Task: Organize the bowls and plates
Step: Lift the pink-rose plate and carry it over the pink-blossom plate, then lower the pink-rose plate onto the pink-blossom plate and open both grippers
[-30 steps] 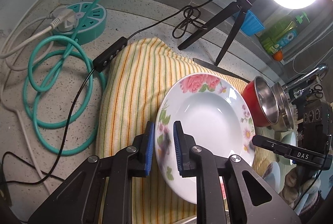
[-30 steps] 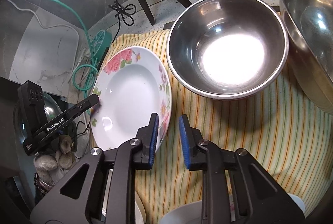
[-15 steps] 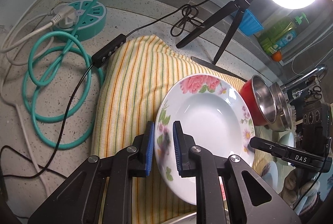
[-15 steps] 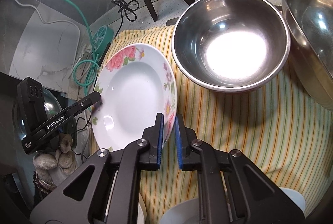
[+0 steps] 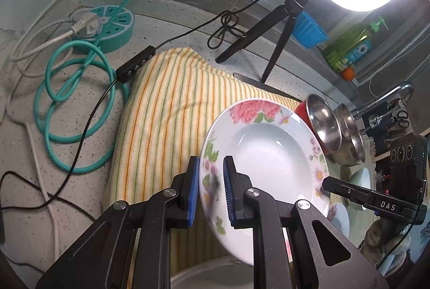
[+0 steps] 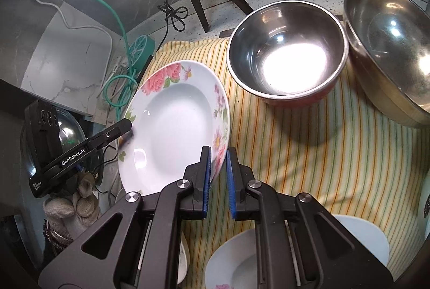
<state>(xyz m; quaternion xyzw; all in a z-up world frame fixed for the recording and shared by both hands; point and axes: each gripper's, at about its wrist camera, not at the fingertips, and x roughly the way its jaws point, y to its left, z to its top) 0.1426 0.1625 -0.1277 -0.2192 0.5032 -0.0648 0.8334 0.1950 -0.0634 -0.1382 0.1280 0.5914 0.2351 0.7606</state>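
Left tool (image 5: 211, 191) and right tool (image 6: 218, 180) both clenched on opposite rims of floral plate (image 6: 174, 125); red steel bowl (image 6: 286, 58) beyond right tool.

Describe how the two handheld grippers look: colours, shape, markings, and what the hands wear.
Both the left gripper and the right gripper have matte black angular arms with triangular cut-outs, silver rivets and ribbed blue pads. Seen from across, one side reads "GenRobot.AI", the other "DAS". A knitted beige glove covers the left hand.
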